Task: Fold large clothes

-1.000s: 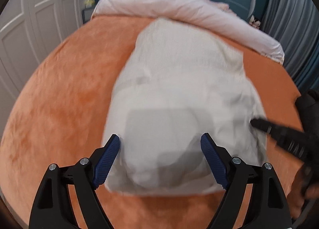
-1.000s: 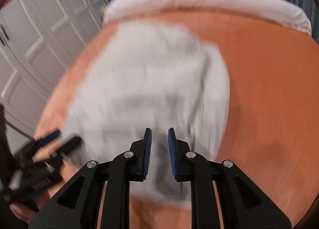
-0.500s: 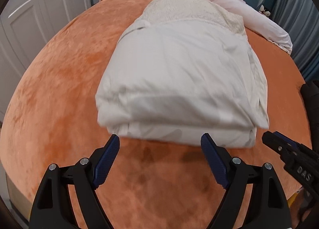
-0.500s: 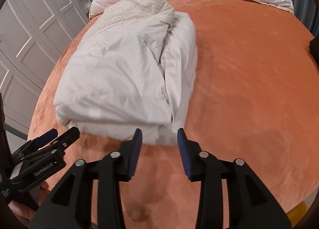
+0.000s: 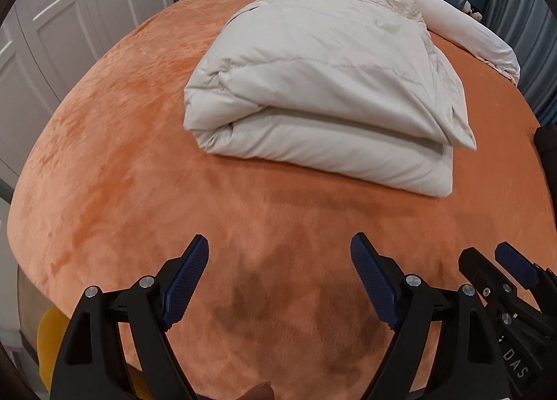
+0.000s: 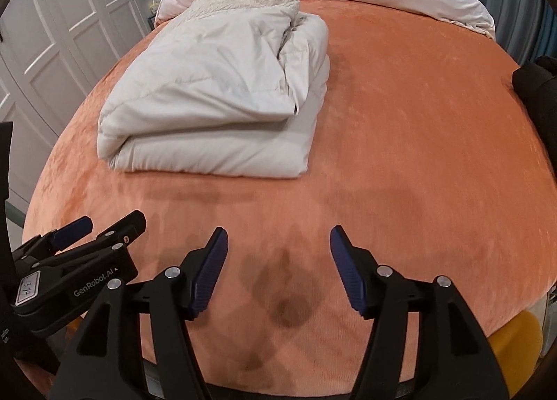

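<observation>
Nearest, left hand-held gripper (image 5: 279,252) gaping wide over bare orange bed (image 5: 104,163), nothing between. Right hand-held gripper (image 6: 279,245) opening, likewise empty. Further off, folded white padded garment (image 6: 216,87) lying on bed, untouched. Risk: puffy layers springing apart unpressed. Far edge of garment blending into textured cream fabric (image 6: 243,0); boundary unclear.

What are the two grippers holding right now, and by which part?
Nothing. The left gripper stands open and the right gripper is opening, both over bare orange bedspread, short of the folded white padded garment.
</observation>
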Demonstrator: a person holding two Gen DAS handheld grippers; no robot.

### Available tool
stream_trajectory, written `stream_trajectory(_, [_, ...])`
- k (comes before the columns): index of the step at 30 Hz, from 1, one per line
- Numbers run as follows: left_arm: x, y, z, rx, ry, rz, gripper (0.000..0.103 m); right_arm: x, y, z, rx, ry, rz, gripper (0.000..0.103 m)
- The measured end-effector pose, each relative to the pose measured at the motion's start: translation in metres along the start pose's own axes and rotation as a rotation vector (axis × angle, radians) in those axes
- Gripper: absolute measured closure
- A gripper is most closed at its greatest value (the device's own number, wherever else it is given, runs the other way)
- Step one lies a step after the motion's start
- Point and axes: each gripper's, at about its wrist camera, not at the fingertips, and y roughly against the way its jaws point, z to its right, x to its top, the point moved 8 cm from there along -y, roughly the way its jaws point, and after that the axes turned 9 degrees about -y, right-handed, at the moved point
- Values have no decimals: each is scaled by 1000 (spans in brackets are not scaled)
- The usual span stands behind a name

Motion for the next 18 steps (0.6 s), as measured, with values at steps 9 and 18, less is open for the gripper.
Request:
stream_trajectory(9, [-22,-4,5,39,-32,12,21,-29,-3,1,-42,24,3,41])
stream_trajectory(18, [-36,-7,2,75,-49,26,21,-45,-5,7,-68,6,1,40])
